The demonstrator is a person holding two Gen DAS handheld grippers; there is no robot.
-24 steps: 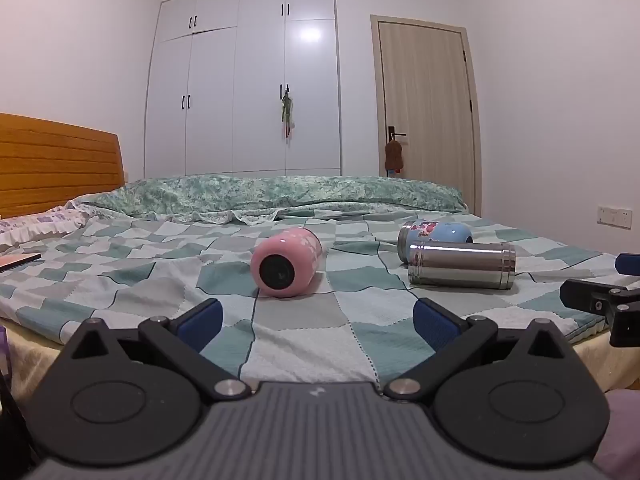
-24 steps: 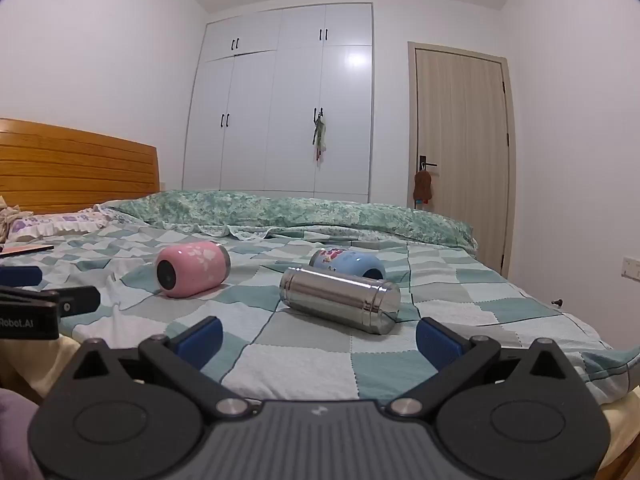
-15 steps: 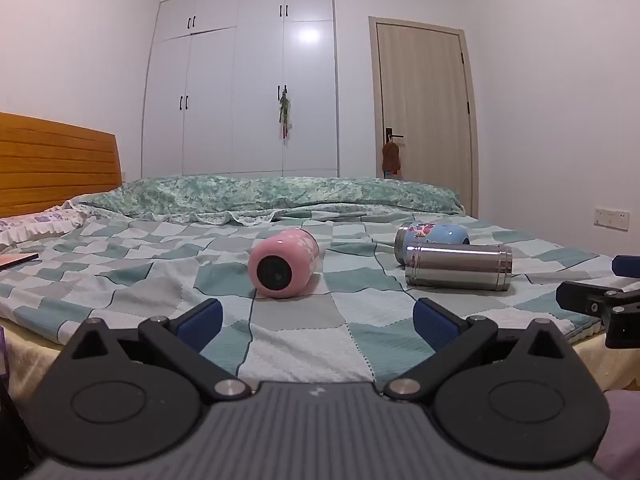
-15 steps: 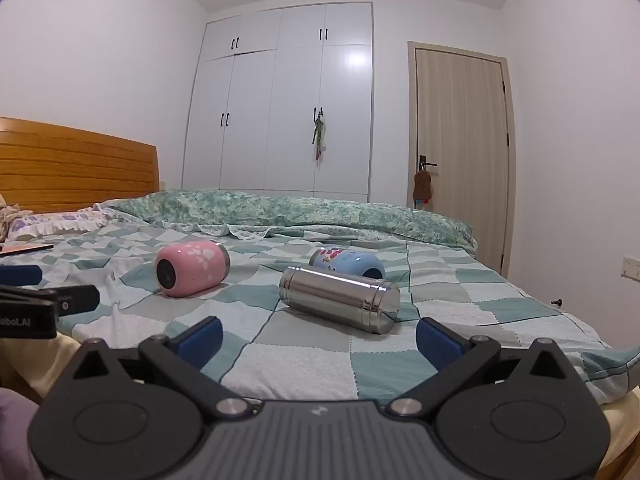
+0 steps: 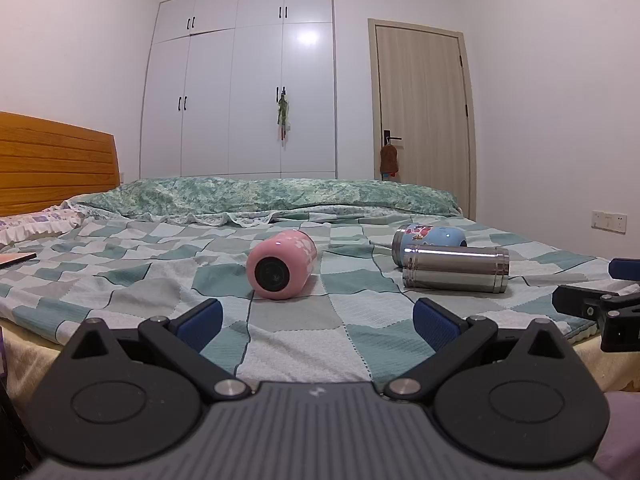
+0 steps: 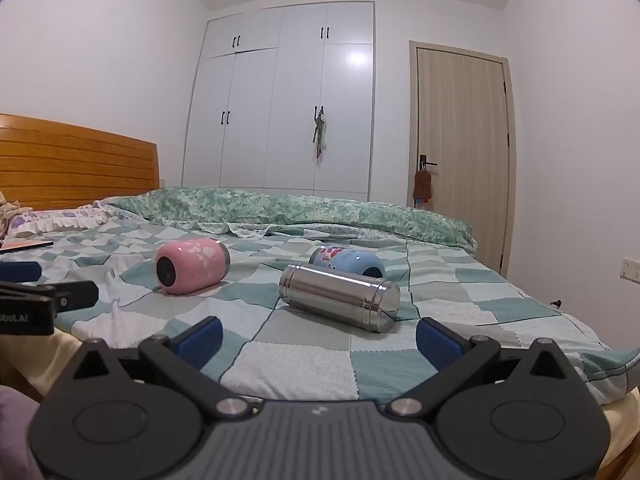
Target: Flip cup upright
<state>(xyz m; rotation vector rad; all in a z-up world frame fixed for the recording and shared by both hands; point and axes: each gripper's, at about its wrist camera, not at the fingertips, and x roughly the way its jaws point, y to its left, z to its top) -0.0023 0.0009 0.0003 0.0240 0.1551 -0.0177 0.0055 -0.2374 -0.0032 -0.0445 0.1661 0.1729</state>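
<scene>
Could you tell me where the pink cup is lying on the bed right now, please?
In both wrist views the pink cup lies on its side mid-bed on the checked bedspread, left of and apart from the steel flask.

We're looking across a bed (image 5: pixel 280 320) with a checked green cover. White wardrobe (image 5: pixel 240 92) behind, wooden door (image 5: pixel 420 120) right, orange headboard (image 5: pixel 52 160) left.

We see a bed (image 5: pixel 132 280) with a checked green cover, a green floral duvet (image 5: pixel 280 196) bunched along its far side, a wooden headboard (image 5: pixel 56 160) left. White wardrobe (image 5: pixel 240 92) on the back wall, wooden door (image 5: pixel 420 120) right of it, wall socket (image 5: pixel 609 221) far right.
</scene>
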